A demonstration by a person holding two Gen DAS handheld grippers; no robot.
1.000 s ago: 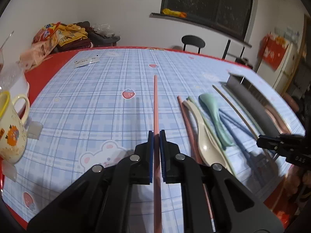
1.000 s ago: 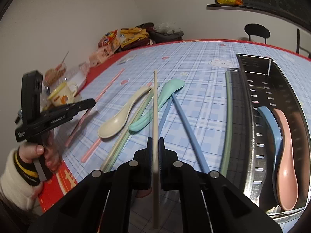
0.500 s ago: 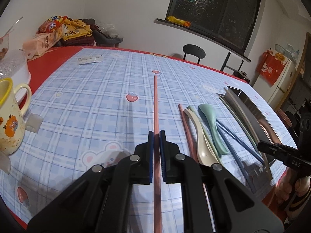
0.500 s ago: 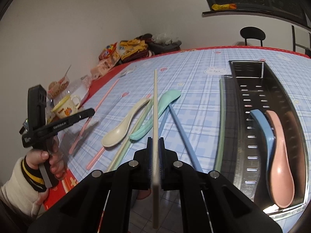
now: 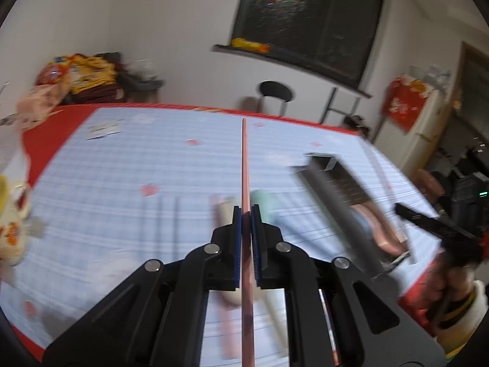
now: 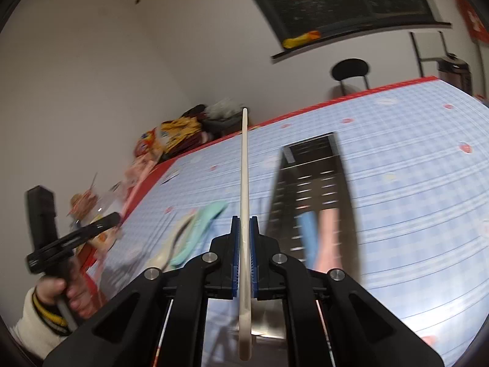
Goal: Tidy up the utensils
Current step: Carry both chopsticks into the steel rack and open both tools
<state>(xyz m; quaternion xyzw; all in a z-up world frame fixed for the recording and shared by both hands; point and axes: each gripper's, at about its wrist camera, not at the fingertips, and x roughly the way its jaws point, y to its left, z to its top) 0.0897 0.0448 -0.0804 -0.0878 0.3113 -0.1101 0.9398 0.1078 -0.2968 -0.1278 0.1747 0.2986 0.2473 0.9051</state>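
Left gripper [image 5: 246,211]: your jaws are clamped on a pink chopstick [image 5: 244,165], which runs straight out ahead along the fingers, lifted off the table.
Right gripper [image 6: 244,223]: clamped on a cream chopstick [image 6: 244,165], likewise pointing forward along the fingers and held in the air.
Metal tray [image 6: 308,165]: it lies ahead and just right of your right gripper; from the left it sits well off to the right [image 5: 333,189]. A blue spoon [image 6: 307,229] and a pink spoon [image 6: 327,229] already lie inside.
Key relation: the tray's long axis runs away from you, nearly parallel to the cream chopstick, so your right hand looks nearer and better lined up; the left has to cross over the loose utensils.
Still on the cloth: a mint spoon [image 6: 201,226] and a cream spoon [image 6: 171,244], left of the tray, blurred.
Tablecloth [image 5: 122,183]: blue plaid; both views are smeared by motion.
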